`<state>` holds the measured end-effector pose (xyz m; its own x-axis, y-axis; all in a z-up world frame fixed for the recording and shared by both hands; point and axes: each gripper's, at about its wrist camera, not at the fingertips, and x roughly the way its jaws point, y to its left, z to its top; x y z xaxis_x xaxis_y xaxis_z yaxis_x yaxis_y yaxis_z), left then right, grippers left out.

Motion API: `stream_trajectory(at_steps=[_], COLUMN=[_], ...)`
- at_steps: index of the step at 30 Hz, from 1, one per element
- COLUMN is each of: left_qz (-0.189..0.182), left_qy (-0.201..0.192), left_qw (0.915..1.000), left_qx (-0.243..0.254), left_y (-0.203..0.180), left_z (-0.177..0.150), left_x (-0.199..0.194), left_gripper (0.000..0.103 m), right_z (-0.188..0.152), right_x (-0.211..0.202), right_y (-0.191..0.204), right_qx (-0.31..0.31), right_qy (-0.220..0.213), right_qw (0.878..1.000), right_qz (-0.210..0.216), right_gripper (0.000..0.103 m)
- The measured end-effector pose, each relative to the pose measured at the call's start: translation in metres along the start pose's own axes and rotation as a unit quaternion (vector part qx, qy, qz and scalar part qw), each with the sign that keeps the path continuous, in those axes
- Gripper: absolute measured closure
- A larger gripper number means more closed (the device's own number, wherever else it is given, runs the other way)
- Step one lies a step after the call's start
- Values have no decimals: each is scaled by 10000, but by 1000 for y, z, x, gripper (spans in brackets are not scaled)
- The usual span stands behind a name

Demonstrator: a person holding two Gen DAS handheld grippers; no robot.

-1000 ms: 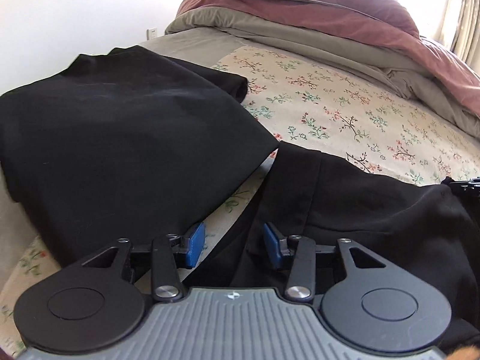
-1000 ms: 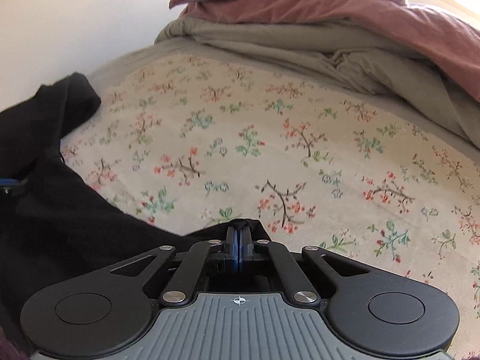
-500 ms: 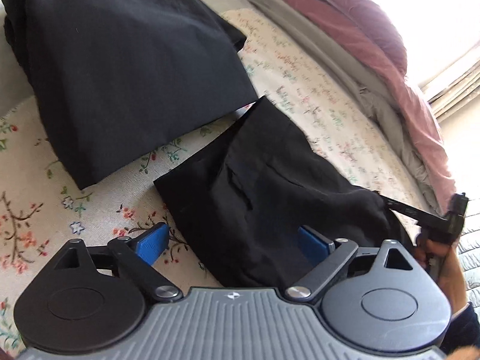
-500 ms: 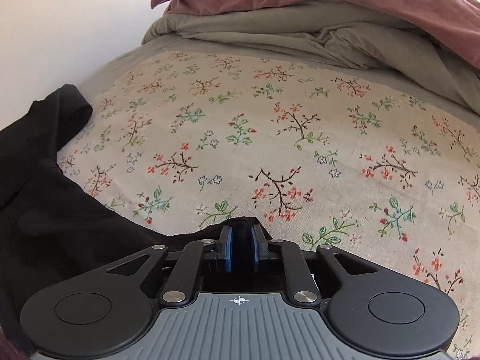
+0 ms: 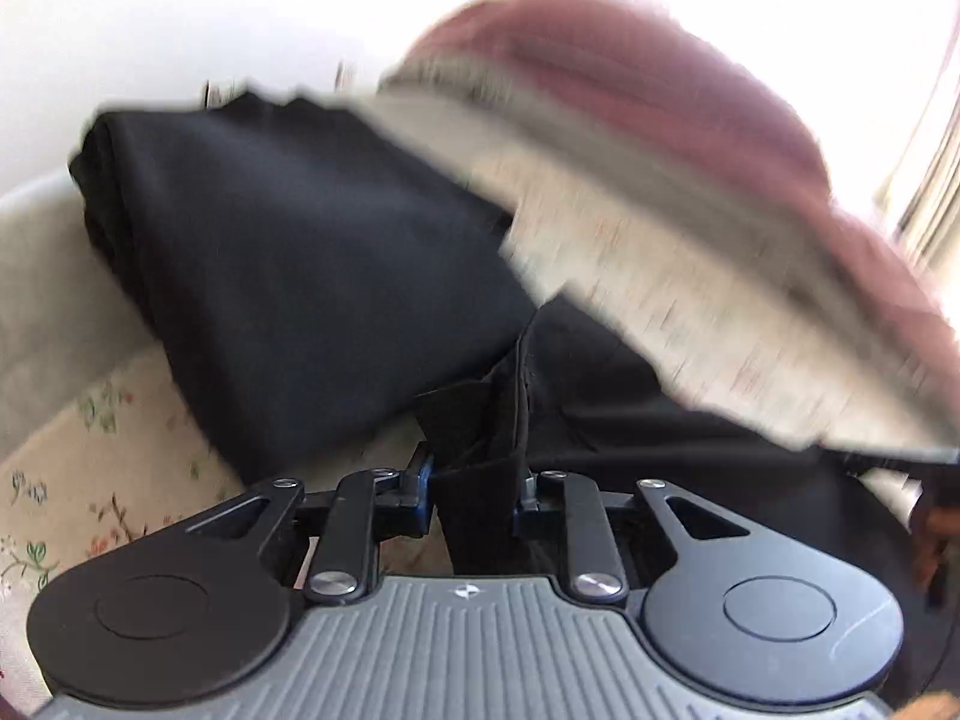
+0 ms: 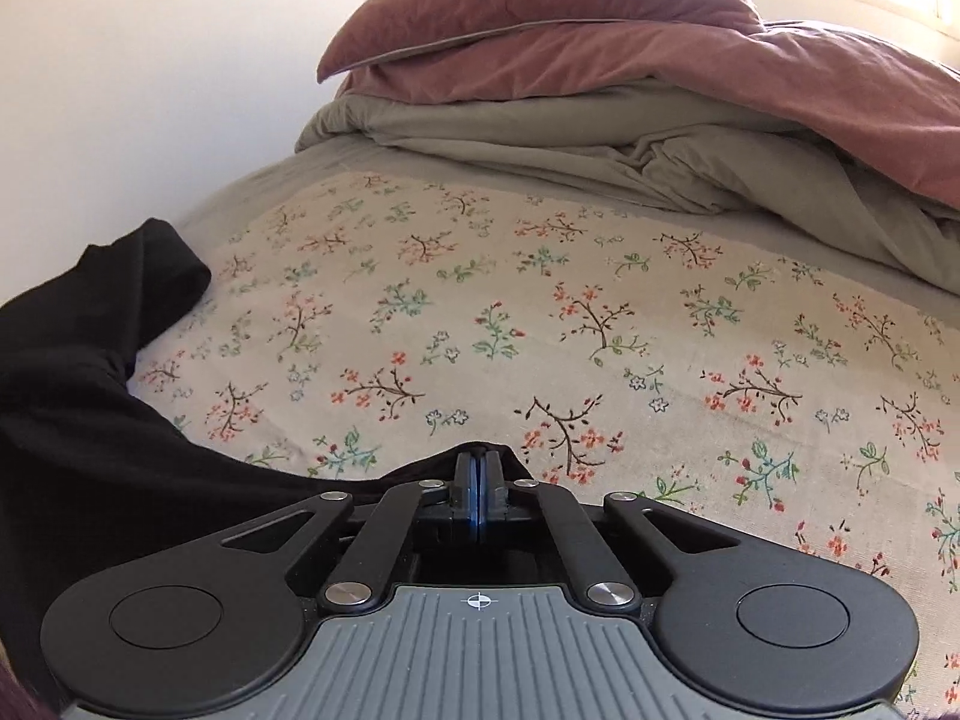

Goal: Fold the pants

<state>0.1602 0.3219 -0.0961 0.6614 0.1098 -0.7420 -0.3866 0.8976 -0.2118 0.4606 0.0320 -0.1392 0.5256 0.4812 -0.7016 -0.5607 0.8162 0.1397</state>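
Left gripper [image 5: 471,495] is closing on bunched pants [image 5: 630,402] – cloth runs toward two o'clock; right gripper [image 6: 479,489] pinches their edge.

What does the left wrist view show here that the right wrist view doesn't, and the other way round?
Only the left wrist view: the left gripper, jaws closing with a bunched edge of the black pants between them, and a folded black garment behind; the picture is motion-blurred.

Only the right wrist view: the right gripper shut on a pants edge, and the sharp floral pattern of the bedsheet.

Both: the black pants, floral bedsheet, red-brown pillow and pale wall.
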Motion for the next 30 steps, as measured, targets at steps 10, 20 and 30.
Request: stream_trajectory(at_steps=[10,20,30], left_qz=[417,244,1219], left_qy=[-458,-646,-120], left_qw=[9979,9839,9630], left_qx=[180,1646,2399], left_y=[15,-88,-77], left_z=[18,66,34], left_x=[-52,29,80], left_gripper=[26,5,72], right_z=[-15,-41,-130], right_x=[14,-37,-115], right_y=[-2,15,-41], right_qx=[64,357,246], right_qy=[-31,-288,229], right_qw=[9991,9984,9928], right_qz=[-413,-320,-1147], right_gripper=[103,80,57])
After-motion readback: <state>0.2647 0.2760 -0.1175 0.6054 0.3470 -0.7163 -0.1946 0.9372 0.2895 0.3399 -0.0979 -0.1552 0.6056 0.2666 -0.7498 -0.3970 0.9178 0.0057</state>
